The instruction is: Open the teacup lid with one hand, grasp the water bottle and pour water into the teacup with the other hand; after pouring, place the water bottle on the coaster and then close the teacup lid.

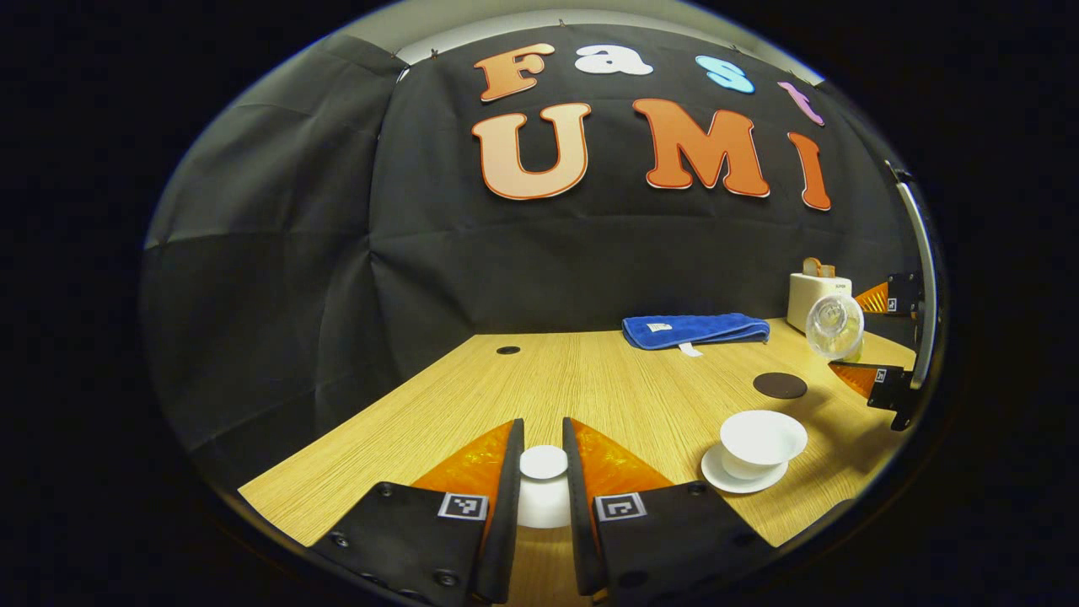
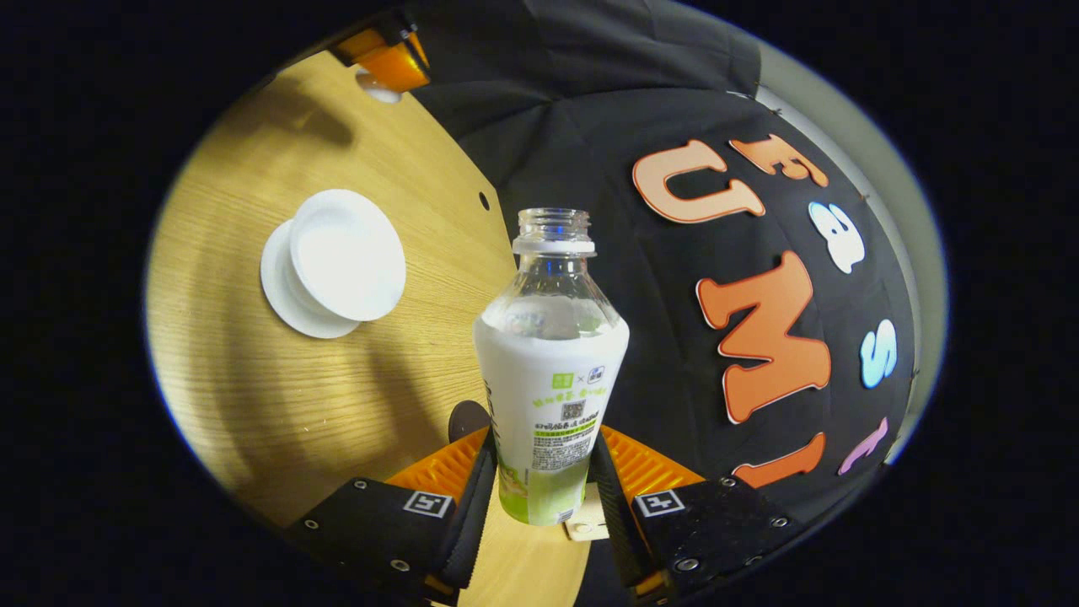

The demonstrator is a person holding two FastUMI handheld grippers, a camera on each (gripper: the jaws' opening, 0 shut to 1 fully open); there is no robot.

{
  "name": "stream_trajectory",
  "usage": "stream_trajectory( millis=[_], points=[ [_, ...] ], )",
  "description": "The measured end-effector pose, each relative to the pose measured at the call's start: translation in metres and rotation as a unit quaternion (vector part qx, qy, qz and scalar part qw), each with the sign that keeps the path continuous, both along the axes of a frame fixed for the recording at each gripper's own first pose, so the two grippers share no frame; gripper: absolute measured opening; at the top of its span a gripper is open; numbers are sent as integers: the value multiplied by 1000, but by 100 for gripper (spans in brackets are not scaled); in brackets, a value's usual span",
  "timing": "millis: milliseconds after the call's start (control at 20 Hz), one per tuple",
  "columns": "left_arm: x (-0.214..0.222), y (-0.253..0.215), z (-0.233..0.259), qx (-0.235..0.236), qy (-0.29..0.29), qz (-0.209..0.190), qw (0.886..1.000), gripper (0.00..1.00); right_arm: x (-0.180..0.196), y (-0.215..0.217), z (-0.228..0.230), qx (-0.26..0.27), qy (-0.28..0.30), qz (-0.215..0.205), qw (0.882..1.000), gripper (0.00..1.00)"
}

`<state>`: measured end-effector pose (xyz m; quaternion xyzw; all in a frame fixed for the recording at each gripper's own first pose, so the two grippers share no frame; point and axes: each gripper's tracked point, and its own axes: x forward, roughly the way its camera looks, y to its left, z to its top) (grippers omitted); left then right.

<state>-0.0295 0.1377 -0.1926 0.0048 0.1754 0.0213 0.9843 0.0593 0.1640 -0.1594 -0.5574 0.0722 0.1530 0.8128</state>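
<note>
Two grippers are working over the wooden surface (image 1: 590,379). In the left gripper view, the left gripper (image 1: 543,472) is holding the white teacup lid (image 1: 543,485) between its fingers, which are standing nearly closed and pressing on the lid from both sides, just above the near part of the surface. To its right, the uncovered white teacup (image 1: 761,443) is sitting upright on its saucer (image 1: 740,479). Beyond the cup, the dark round coaster (image 1: 780,385) is lying bare. A folded blue towel (image 1: 695,330) is resting near the back wall, and a cream-coloured appliance (image 1: 816,299) is standing in the far right corner.

In the right gripper view, the right gripper (image 2: 544,485) is clamping its fingers on the lower body of the water bottle (image 2: 550,371), which is uncapped, partly filled, and tilted over the surface with its mouth pointing towards the cup's side. The teacup (image 2: 346,253) is lying apart from the bottle's mouth there, and an edge of the coaster (image 2: 465,419) is peeking out beside the bottle. In the left gripper view, the bottle (image 1: 834,327) is hanging in the air at the far right, above and beyond the coaster.
</note>
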Motion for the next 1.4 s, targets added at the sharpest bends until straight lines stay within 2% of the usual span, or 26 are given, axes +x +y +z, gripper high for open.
stream_trajectory(
  millis=[50, 200, 350, 500, 550, 900, 1050, 1100, 1150, 1400],
  points=[
    [1, 1, 1, -1, -1, 1, 1000, 32, 0, 2, 1, -11, -3, 8, 1000, 64],
    [-2, 5, 4, -2, -4, 3, 1000, 32, -1, 9, 5, -56, -28, 31, 998, 64],
    [-6, 9, 4, -3, -6, 7, 1000, 32, 1, 9, 18, -111, -76, 43, 990, 64],
    [-8, 8, 2, -3, -3, 6, 1000, 32, 7, 8, 22, -141, -98, 52, 984, 61],
    [-8, 9, 2, -2, -3, 6, 1000, 32, 7, 9, 24, -147, -104, 54, 982, 64],
    [-14, 13, 5, 5, -5, 7, 1000, 31, 11, 12, 34, -191, -146, 68, 968, 64],
    [-15, 13, 6, 5, -5, 7, 1000, 32, 17, 11, 35, -199, -155, 70, 965, 64],
    [-15, 13, 6, 6, -4, 8, 1000, 31, 18, 12, 36, -204, -159, 73, 963, 60],
    [-16, 12, 4, 5, -3, 7, 1000, 31, 19, 15, 39, -209, -166, 76, 961, 64],
    [-16, 12, 4, 5, -2, 7, 1000, 31, 25, 14, 47, -220, -180, 78, 956, 64]
  ],
)
